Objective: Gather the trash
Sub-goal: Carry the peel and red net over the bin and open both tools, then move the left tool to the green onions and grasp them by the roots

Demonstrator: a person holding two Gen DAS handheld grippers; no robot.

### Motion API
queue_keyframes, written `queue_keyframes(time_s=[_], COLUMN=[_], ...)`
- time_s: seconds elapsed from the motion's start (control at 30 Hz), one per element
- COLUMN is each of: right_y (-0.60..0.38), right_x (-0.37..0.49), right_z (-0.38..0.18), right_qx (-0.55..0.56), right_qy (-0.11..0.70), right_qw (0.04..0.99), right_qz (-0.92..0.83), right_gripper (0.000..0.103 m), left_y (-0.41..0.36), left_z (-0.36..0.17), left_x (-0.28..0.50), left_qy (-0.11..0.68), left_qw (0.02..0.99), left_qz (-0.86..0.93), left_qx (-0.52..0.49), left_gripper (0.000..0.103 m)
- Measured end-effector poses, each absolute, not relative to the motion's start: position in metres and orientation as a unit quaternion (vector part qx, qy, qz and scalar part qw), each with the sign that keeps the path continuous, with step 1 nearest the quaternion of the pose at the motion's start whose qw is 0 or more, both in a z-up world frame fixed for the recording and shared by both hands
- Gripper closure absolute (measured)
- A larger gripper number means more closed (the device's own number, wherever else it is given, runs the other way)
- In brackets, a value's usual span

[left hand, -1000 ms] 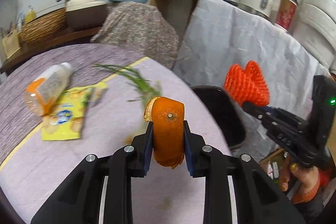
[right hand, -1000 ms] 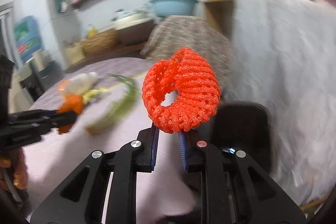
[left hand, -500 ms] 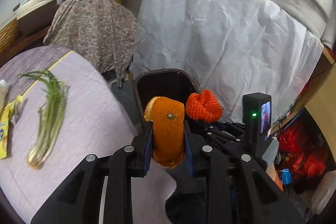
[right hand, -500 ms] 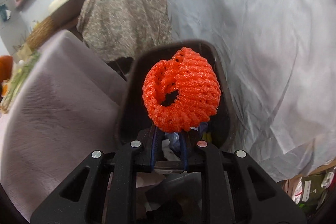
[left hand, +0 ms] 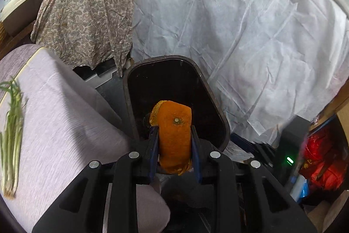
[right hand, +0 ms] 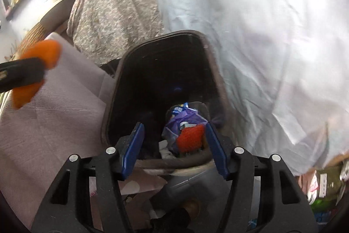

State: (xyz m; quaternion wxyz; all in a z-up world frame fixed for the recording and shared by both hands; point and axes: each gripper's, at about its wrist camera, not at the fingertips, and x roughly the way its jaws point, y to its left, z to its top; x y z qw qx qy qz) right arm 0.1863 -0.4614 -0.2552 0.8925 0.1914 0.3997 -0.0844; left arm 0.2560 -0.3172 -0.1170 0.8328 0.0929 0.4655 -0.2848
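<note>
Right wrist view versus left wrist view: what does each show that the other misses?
Only the right wrist view shows the trash inside the bin: the red foam net beside a purple wrapper, with the right hand-held gripper opening and nothing between its pads. Only the left wrist view shows the green onions on the table and the peel's stem scar. Both show the dark bin, the orange peel clamped in the left hand-held gripper, and the white sheet.
</note>
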Motion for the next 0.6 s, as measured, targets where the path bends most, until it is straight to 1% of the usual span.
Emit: queue_keyframes(time_s=[0.07, 0.17, 0.2, 0.23, 0.27, 0.3, 0.33, 0.43, 0.6], right_y=[-0.466, -0.472, -0.473, -0.476, -0.478, -0.480, -0.481, -0.486, -0.480], right_x=[0.177, 0.164, 0.163, 0.159, 0.157, 0.155, 0.154, 0.149, 0.146], right_z=[-0.254, -0.253, -0.253, -0.253, -0.253, -0.254, -0.255, -0.257, -0.253], right_qx=[0.193, 0.194, 0.195, 0.199, 0.201, 0.203, 0.204, 0.208, 0.207], right_qy=[0.397, 0.392, 0.392, 0.390, 0.389, 0.391, 0.392, 0.394, 0.393], right_qw=[0.892, 0.892, 0.892, 0.892, 0.891, 0.890, 0.888, 0.885, 0.886], right_qz=[-0.094, -0.109, -0.110, -0.115, -0.119, -0.122, -0.125, -0.136, -0.135], right_gripper=[0.043, 0.041, 0.041, 0.041, 0.041, 0.041, 0.041, 0.041, 0.041], left_y=[-0.325, -0.334, -0.337, -0.337, -0.339, -0.339, -0.340, -0.342, -0.333], left_z=[-0.120, -0.124, -0.124, -0.124, -0.124, -0.123, -0.122, -0.119, -0.105], left_x=[0.258, 0.259, 0.259, 0.259, 0.258, 0.257, 0.257, 0.253, 0.242], left_qy=[0.467, 0.468, 0.468, 0.466, 0.465, 0.462, 0.460, 0.450, 0.438], left_qw=[0.832, 0.830, 0.830, 0.831, 0.832, 0.832, 0.833, 0.836, 0.838], left_qz=[-0.284, -0.285, -0.284, -0.283, -0.284, -0.286, -0.287, -0.289, -0.305], left_qx=[0.099, 0.106, 0.108, 0.110, 0.110, 0.108, 0.108, 0.119, 0.110], left_gripper=[0.077, 0.071, 0.067, 0.060, 0.056, 0.050, 0.047, 0.042, 0.036])
